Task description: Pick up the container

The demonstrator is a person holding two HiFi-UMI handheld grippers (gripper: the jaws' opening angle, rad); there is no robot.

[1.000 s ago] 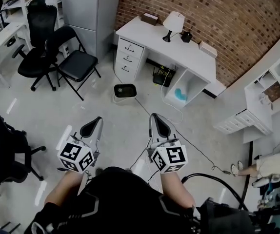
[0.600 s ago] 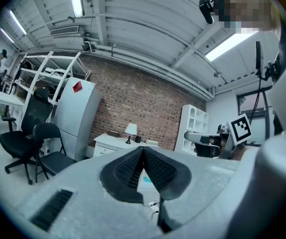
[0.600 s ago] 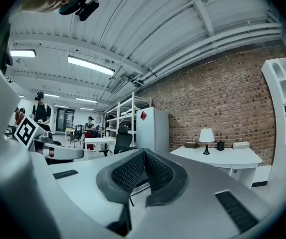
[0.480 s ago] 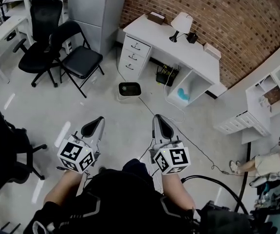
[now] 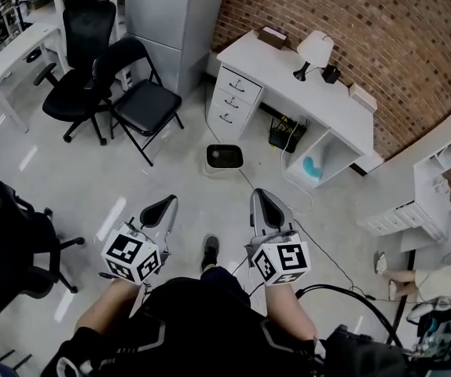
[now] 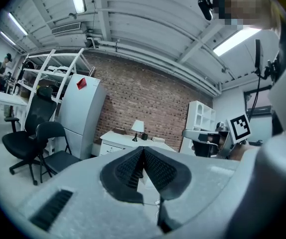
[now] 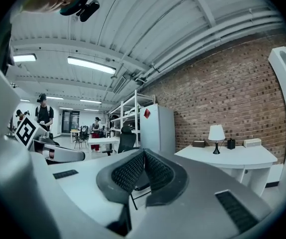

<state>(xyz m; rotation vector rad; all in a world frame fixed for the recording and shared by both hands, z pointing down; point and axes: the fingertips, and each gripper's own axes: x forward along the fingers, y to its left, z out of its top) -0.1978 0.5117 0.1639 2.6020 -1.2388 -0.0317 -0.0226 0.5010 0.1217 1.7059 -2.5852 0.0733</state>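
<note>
The container (image 5: 224, 158), a small white bin with a dark inside, stands on the floor in front of the white desk (image 5: 288, 73). In the head view my left gripper (image 5: 165, 204) and right gripper (image 5: 262, 197) are held side by side at waist height, pointing level toward the bin and well short of it. Both are shut with nothing between the pads. In the left gripper view the jaws (image 6: 143, 151) meet in a closed line, and the right gripper's jaws (image 7: 144, 153) do the same. The bin is hidden behind the jaws in both gripper views.
A folding chair (image 5: 143, 96) and a black office chair (image 5: 80, 77) stand at the left, another black chair (image 5: 9, 246) nearer. A lamp (image 5: 313, 52) sits on the desk. A cable (image 5: 300, 230) runs over the floor. White shelving (image 5: 438, 187) is at the right.
The person has stepped forward: desk, chairs and bin have slid down and right in the head view, nearer to me. A shoe now shows between the grippers. Both jaws stayed shut.
</note>
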